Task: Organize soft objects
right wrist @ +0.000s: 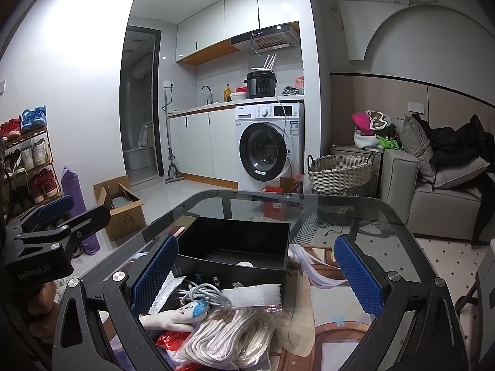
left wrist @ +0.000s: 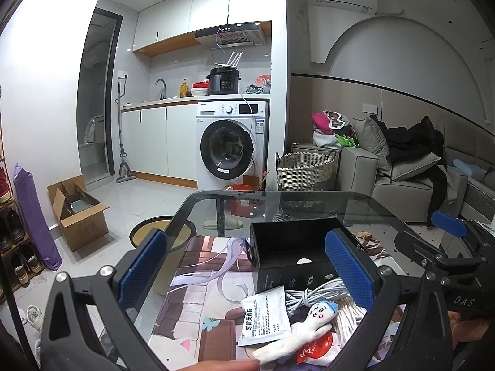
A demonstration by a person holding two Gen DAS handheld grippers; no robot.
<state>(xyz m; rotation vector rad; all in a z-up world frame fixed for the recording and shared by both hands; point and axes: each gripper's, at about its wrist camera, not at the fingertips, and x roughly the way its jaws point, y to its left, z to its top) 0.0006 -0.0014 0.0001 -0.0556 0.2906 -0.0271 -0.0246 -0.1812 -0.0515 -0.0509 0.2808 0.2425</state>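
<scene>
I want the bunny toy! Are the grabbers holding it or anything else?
No, nothing is held. The left gripper and right gripper are both open above the pile. The white toy just lies on the table.

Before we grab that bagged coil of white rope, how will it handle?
The bagged rope will probably sag and shift, since its loops lie loose inside a clear bag. The glossy plastic may slip between the pads of the right gripper, which is open. It overlaps the white plush toy and red packet, so lifting could drag them.
</scene>
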